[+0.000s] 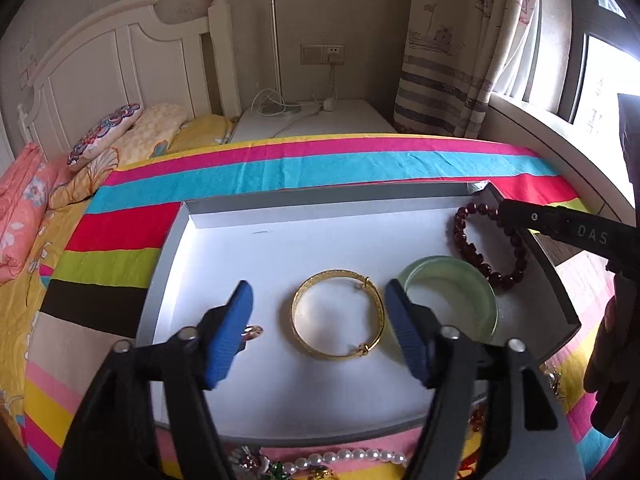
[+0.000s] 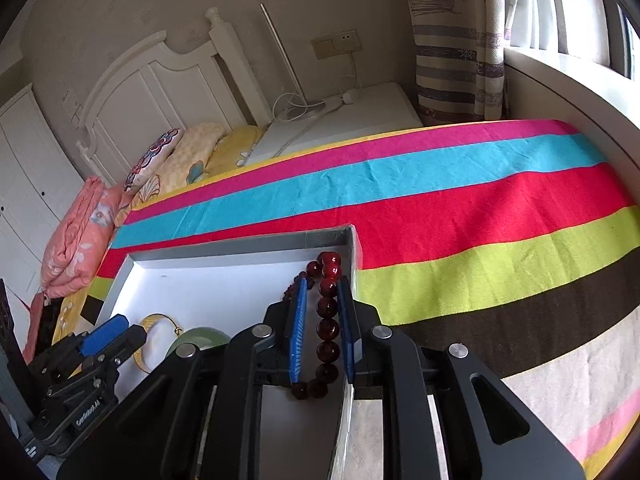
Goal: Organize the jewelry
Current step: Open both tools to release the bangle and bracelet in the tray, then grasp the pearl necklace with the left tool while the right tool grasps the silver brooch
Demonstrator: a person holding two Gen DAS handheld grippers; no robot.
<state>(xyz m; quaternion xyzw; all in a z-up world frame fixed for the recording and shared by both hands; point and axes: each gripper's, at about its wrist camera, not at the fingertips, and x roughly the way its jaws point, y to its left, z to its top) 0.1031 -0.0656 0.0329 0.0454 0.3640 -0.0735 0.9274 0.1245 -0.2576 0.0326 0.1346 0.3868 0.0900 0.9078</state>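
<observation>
gold bangle (image 1: pixel 338 314): shiny metal | red beads (image 2: pixel 327 308): glossy | striped cloth (image 2: pixel 460 216): woven

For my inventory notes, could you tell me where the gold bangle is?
In the left wrist view, the gold bangle lies flat in the white tray, just left of the green jade bangle.

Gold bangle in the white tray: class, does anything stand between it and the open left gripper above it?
Nothing visible does. The gold metal bangle lies flat on the white tray, in the gap below the left gripper. The pale green jade bangle sits beside it, behind one blue finger.
</observation>
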